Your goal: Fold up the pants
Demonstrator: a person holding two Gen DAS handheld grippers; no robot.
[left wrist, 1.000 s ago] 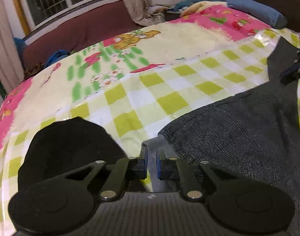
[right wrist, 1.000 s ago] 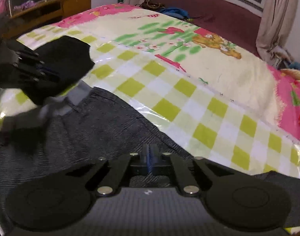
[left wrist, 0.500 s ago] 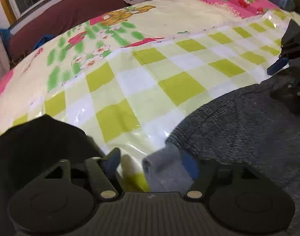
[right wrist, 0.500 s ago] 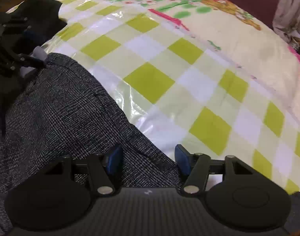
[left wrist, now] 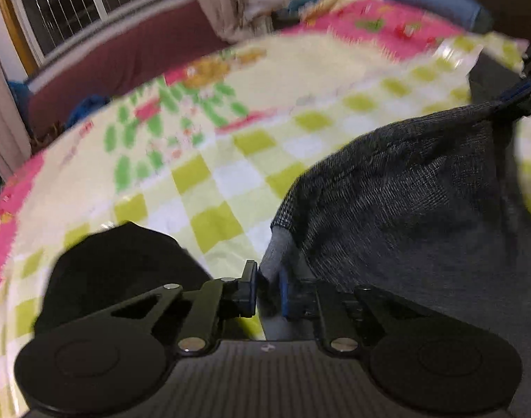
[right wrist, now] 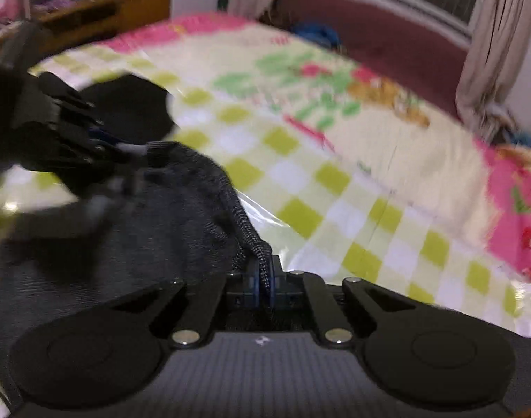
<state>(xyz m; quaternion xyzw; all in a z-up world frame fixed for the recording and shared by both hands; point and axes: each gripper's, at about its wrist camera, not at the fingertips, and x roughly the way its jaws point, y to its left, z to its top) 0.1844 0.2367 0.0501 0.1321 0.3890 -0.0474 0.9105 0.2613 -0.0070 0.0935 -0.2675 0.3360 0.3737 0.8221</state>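
Observation:
The dark grey knit pants (left wrist: pixel 404 191) are raised off the checked bed cover (left wrist: pixel 213 174) and hang between my two grippers. My left gripper (left wrist: pixel 268 278) is shut on the light grey band (left wrist: pixel 275 250) at one corner of the pants. My right gripper (right wrist: pixel 263 275) is shut on a bunched dark edge of the pants (right wrist: pixel 143 244). In the left wrist view the right gripper (left wrist: pixel 523 94) holds the far corner at the upper right. The right wrist view shows the left gripper (right wrist: pixel 126 148) at the left, with the grey band in it. Both views are blurred.
A black garment (left wrist: pixel 119 264) lies on the cover beside the left gripper, and shows too as the black garment (right wrist: pixel 126 104) in the right wrist view. A maroon couch (left wrist: pixel 126 59) under a window borders the bed. A wooden cabinet (right wrist: pixel 91 17) stands beyond the far corner, and blue pillows (left wrist: pixel 432 3) at the head.
Both grippers opened low over the pants' edge, then closed on it and rose. The edge that lay flat now hangs lifted between them.

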